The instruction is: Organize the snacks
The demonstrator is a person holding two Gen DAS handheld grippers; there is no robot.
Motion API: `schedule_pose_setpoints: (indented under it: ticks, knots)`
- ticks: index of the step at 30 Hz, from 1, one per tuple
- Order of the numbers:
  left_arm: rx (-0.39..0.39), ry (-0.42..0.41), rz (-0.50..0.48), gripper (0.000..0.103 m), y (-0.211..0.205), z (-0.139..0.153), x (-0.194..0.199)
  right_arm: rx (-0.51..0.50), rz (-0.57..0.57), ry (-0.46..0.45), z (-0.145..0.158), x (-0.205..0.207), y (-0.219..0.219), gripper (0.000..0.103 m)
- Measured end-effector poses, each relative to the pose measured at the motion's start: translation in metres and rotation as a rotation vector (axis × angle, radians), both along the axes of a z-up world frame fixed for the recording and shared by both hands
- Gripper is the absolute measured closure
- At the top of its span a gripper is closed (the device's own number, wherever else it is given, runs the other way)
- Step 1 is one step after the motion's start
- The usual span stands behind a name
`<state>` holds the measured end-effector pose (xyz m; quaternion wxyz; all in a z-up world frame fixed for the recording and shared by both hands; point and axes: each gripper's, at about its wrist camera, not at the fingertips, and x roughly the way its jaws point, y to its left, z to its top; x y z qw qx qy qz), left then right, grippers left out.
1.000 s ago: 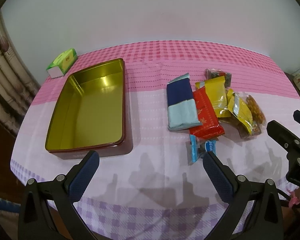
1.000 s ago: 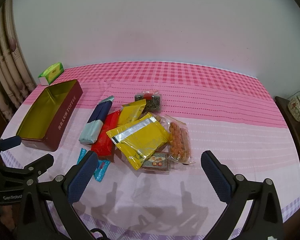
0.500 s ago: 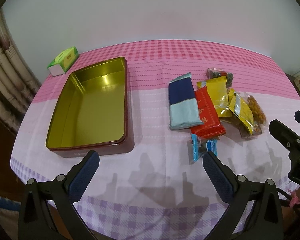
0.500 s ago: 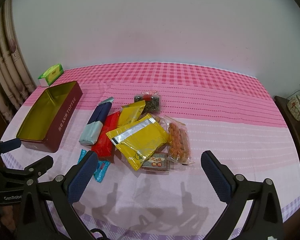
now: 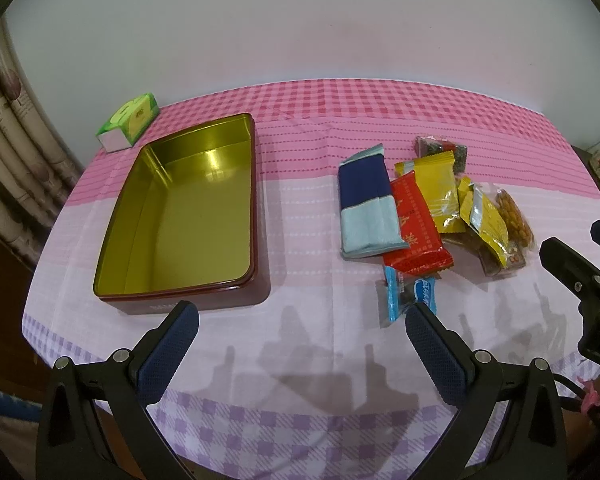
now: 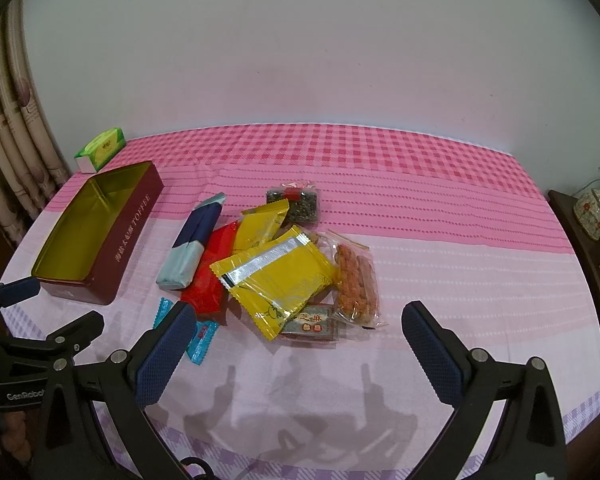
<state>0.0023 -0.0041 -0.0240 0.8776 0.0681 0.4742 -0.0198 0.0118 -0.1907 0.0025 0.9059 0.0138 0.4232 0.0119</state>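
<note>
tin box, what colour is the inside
Shiny gold inside the tin box, with a dark red outside; the left wrist view shows it best.

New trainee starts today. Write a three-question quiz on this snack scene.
1. True or false: the tin already holds a snack.
2. Which packet lies nearest the tin? A) red packet B) navy packet C) big yellow packet
3. Fill in: both the left tool and the right tool are ____.

Key: 1 false, the tin is empty. 2 B. 3 open, holding nothing.
</note>
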Motion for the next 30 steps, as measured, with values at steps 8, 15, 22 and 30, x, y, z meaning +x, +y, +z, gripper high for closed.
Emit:
schedule_pose_setpoints:
  ticks: [8, 15, 22, 30]
  knots:
    - [-0.001, 0.004, -0.001, 0.0, 0.0, 0.0, -0.001, 0.003, -0.005, 0.004, -0.001, 0.0, -0.002, 0.001]
    - [-0.004, 0.008, -0.002, 0.0, 0.0, 0.0, 0.0, 0.003, -0.006, 0.005, -0.001, 0.001, -0.003, 0.001]
    - [-0.008, 0.012, -0.006, 0.0, 0.0, 0.0, 0.0, 0.003, -0.009, 0.008, 0.0, 0.001, -0.005, 0.001]
    - [-0.026, 0.018, -0.035, 0.0, -0.002, -0.004, 0.001, -0.007, -0.035, 0.013, -0.001, 0.003, -0.013, 0.001]
